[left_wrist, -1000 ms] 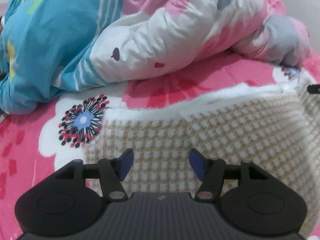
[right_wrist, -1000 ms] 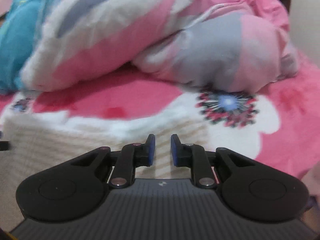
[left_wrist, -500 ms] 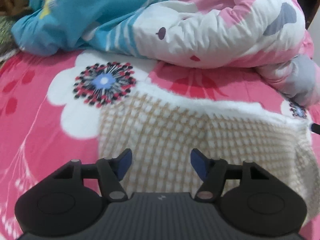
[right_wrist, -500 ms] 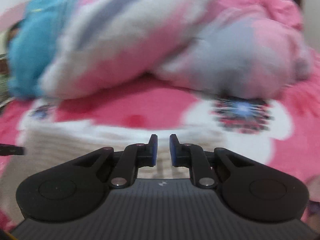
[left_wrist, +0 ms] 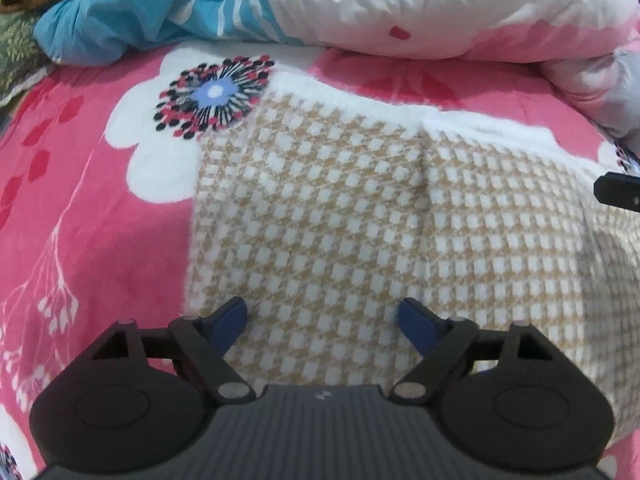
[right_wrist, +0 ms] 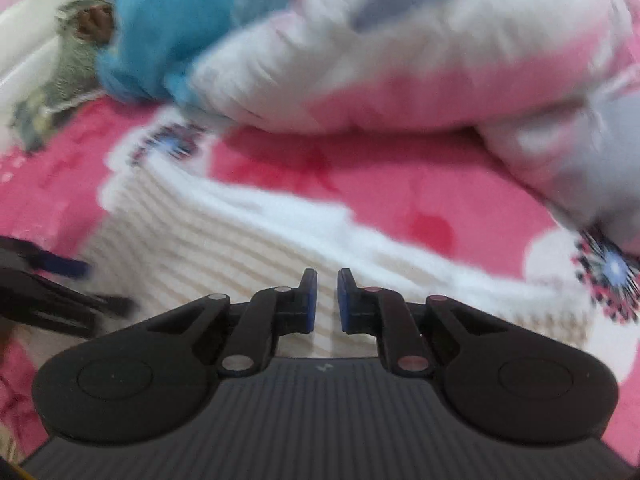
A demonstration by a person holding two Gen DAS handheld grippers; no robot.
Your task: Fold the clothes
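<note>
Left wrist view: the left gripper (left_wrist: 322, 312) points steeply down over a beige-and-white checked garment (left_wrist: 360, 216) spread on a pink flowered bedsheet (left_wrist: 92, 216). Its jaws stand wide and have just been opening; the checked cloth fills the space below and ahead of them, but neither blue pad presses on it. The garment's left edge runs just outside the left jaw, its white fuzzy border lies well ahead of both jaws, and 1 soft vertical crease rises ahead of the right jaw. A dark-petalled flower print (left_wrist: 214, 98) sits ahead and to the left, touching the garment's far corner. Beyond the border lies a bunched quilt (left_wrist: 440, 8), white and pink, with a blue part at far left. At the right edge a dark tip of the right gripper (left_wrist: 618, 192) shows beside the garment.

Right wrist view (blurred): the right gripper (right_wrist: 326, 302) holds its jaws narrow, a slim gap between the pads; whether cloth is pinched there cannot be told. The garment (right_wrist: 224, 248) lies under and ahead of the jaws, left gripper (right_wrist: 52, 288) at far left.
</note>
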